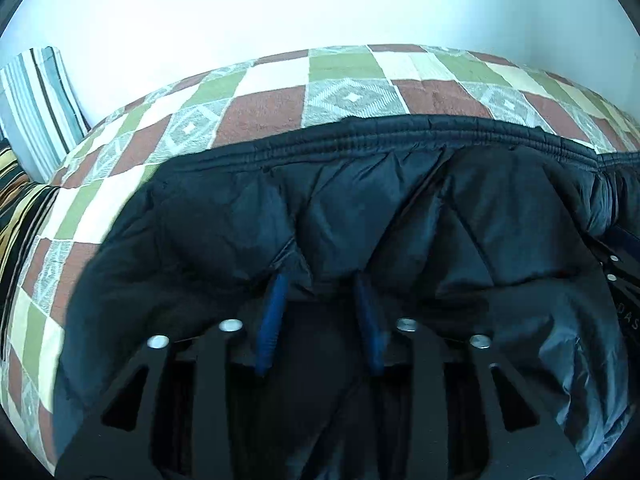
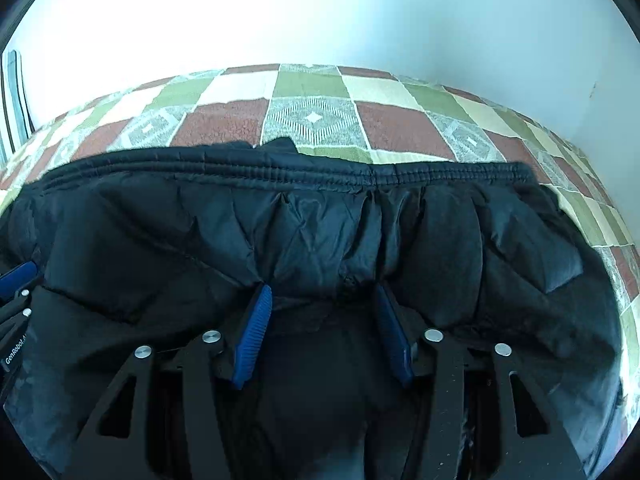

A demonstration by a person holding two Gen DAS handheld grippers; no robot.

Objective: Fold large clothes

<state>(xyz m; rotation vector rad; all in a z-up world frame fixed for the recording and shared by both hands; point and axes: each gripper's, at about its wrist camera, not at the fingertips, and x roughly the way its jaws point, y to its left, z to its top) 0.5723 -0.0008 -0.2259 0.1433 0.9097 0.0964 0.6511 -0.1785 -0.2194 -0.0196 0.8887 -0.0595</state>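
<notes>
Black gripper linkage fills the near foreground. Both the left gripper point(image 1: 320, 280) and right gripper point(image 2: 322, 290) have jaws partly spread, tips buried in the black puffer jacket point(image 1: 360, 208); whether they pinch it I cannot tell. Ahead of them, the jacket's elastic hem lies on the checkered bed cover point(image 1: 264, 104). A fold looks just laid; next, withdraw and regrip. "GenRobot" is readable on the left gripper.

Overexposed wall point(image 1: 320, 4) glares, fisheye edges bend, jacket point(image 2: 320, 220) perhaps underexposed.
</notes>
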